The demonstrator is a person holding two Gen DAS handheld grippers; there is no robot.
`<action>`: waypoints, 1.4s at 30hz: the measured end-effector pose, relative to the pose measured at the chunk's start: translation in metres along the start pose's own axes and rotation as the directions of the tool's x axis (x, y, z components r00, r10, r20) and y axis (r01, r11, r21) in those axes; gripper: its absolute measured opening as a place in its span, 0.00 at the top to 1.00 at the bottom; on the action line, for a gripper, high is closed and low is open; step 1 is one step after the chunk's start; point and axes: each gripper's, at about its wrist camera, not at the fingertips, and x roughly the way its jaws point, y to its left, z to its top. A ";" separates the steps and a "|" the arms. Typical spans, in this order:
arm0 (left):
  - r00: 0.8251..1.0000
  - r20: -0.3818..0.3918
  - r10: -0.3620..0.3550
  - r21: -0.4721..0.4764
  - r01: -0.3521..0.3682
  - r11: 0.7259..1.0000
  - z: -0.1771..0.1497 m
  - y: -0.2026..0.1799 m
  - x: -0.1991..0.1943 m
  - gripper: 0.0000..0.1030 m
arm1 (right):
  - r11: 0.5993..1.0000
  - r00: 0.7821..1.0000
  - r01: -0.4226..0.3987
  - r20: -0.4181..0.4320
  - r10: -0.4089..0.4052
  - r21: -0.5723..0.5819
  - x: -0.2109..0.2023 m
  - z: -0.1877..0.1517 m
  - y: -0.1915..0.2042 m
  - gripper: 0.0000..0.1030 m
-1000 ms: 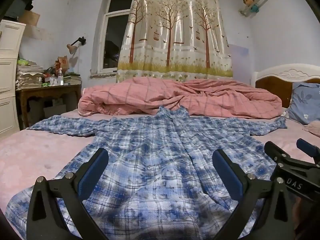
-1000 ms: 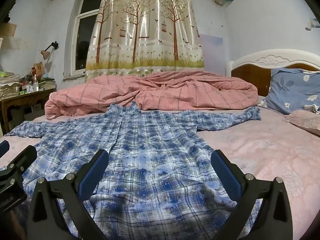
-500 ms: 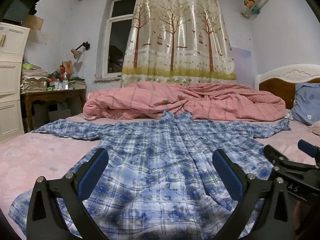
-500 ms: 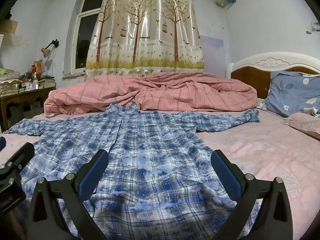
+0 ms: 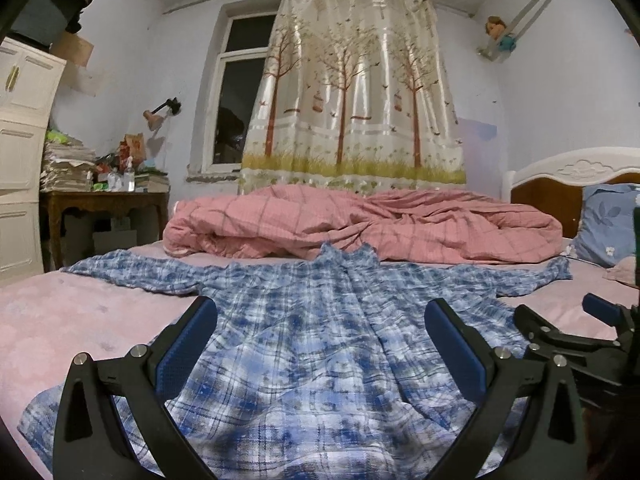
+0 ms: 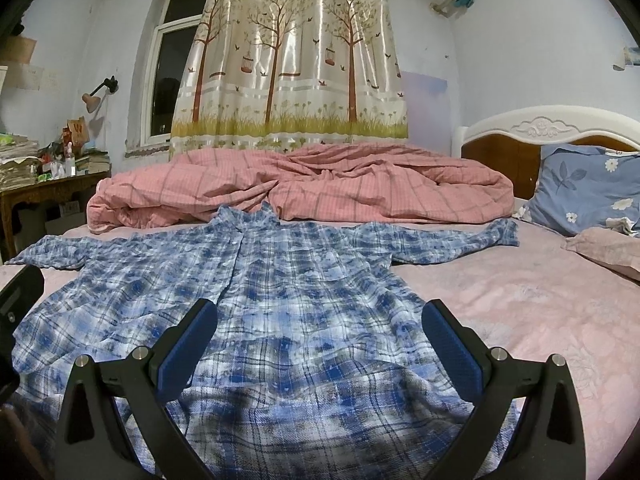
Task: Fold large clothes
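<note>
1. The bed (image 6: pixel 520 304), covered in a pink sheet, carries everything; a rumpled pink quilt (image 6: pixel 320 184) lies bunched along its far side, under the tree-print curtain (image 6: pixel 288 60), and a blue flowered pillow (image 6: pixel 584 188) leans at the headboard.
2. The blue plaid shirt (image 6: pixel 288 280) is spread flat on the bed, front up, collar toward the quilt, both sleeves stretched out sideways, hem nearest the cameras.
3. The left tongs (image 5: pixel 320 344) hover above the hem, spread wide and holding nothing; the right tongs (image 6: pixel 318 344) hover beside them in the same state, just over the cloth.
4. The step in hand looks like the first grasp. To do it well, I would pick one side: one pair pinching the shoulder seam, the other the hem corner below it, so the edge lifts as a straight line and the sleeve folds in without dragging the body.
5. Compared with a second ago, both views sit lower and closer to the hem; the shirt itself lies unchanged.
</note>
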 end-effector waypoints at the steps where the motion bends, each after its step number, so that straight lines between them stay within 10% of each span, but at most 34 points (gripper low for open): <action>1: 1.000 0.005 -0.003 0.007 0.003 1.000 0.000 -0.002 -0.001 0.00 | 1.000 1.000 0.000 0.003 0.000 0.001 -0.001 0.000 -0.001 0.00; 42: 0.998 0.050 -0.039 0.108 0.034 0.994 0.003 -0.023 -0.026 0.00 | 1.000 1.000 -0.005 -0.018 0.006 0.001 -0.021 0.000 -0.006 0.00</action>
